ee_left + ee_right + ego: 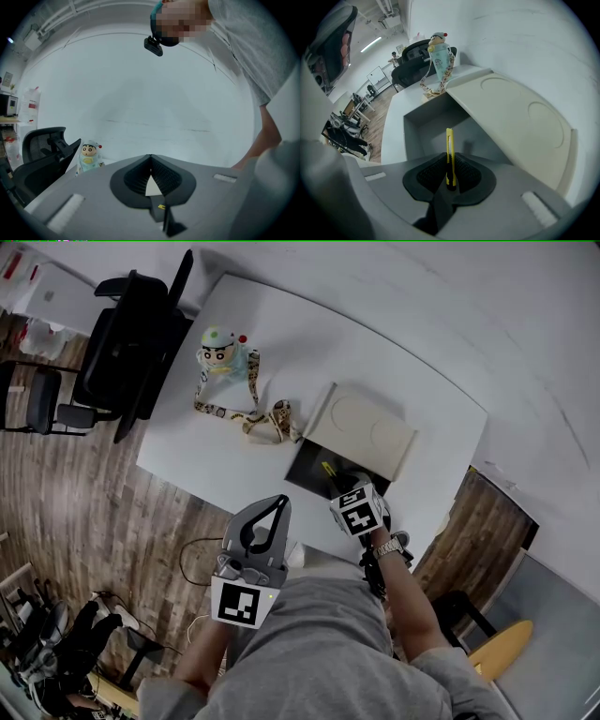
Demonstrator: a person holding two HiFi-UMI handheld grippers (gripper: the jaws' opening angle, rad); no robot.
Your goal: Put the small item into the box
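Observation:
A yellow utility knife (449, 158) stands upright between the jaws of my right gripper (449, 164), which is shut on it. It hangs over the open grey box (413, 135), whose cream lid (513, 123) leans back to the right. In the head view the right gripper (338, 486) hovers at the near edge of the box (306, 468), with the knife (328, 468) poking out above the dark inside. My left gripper (279, 502) is held near the person's body, off the table's front edge, shut on nothing (151, 158).
A cartoon-figure bottle (225, 354) with a patterned strap (267, 423) stands on the white table (234, 465) left of the box. A black office chair (136, 338) is at the table's far left corner. Cables and gear lie on the wooden floor (56, 634).

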